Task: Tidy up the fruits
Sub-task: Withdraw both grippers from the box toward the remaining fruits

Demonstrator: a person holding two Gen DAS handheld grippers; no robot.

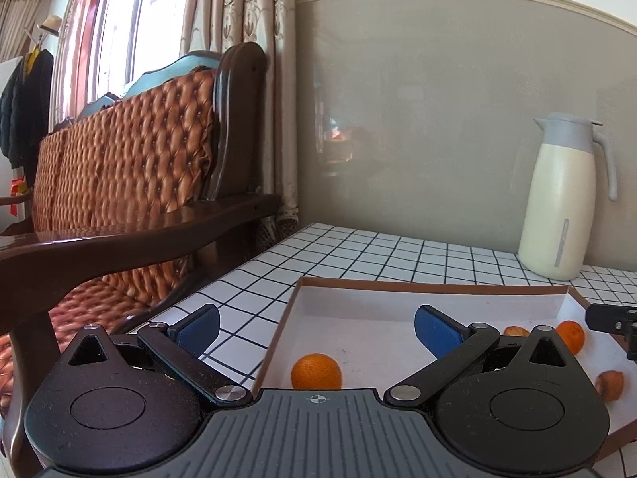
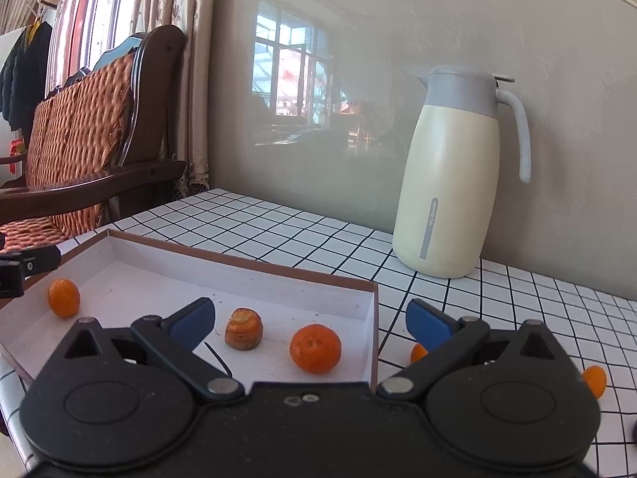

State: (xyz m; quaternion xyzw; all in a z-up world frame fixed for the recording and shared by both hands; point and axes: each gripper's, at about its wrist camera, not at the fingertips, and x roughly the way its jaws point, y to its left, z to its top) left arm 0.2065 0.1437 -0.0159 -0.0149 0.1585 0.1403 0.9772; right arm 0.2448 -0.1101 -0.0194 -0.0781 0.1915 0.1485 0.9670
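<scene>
Lying round, dimpled mandarin, shallow cardboard tray

No readable text; thermos jug grey strip bears small lettering, too blurred.

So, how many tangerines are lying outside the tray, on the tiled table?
2, both right of the tray: one tangerine half hidden behind the right gripper's finger, another tangerine farther right. The grippers may hide more.
</scene>
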